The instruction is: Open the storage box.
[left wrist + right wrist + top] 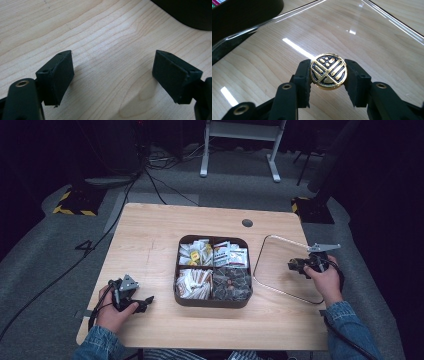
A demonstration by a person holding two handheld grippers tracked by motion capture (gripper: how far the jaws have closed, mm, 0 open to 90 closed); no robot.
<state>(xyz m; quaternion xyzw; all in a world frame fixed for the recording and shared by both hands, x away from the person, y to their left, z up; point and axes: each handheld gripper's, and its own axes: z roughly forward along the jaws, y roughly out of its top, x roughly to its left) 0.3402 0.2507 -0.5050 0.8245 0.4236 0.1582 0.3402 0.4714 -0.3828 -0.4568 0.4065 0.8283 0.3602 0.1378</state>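
Gleaming between the black pads, a round gold-and-black metal knob (328, 74) with a raised line pattern sits pinched edge to edge in the right gripper (328, 75), both jaws pressed against its rim. The knob belongs to a clear, square lid with rounded corners (372, 32), which lies flat on the light wooden table (150, 245); the wood grain shows through the transparent sheet, and streaks of light reflect off it. In the high view the lid (280, 265) lies just to the right of a dark square tray with rounded corners (212, 302), close beside it, and the right gripper (299, 266) reaches over the lid's right part, held by a hand in a denim sleeve.

The tray is split into 4 compartments: the 2 far ones hold white and yellow packets, the near left one holds pale packets, and the near right one holds darker wrapped pieces.

Near the table's front left corner, well apart from the tray, the left gripper (142, 302) rests low over bare wood. In its own view the left gripper (112, 77) has its 2 jaws spread wide with nothing between them.
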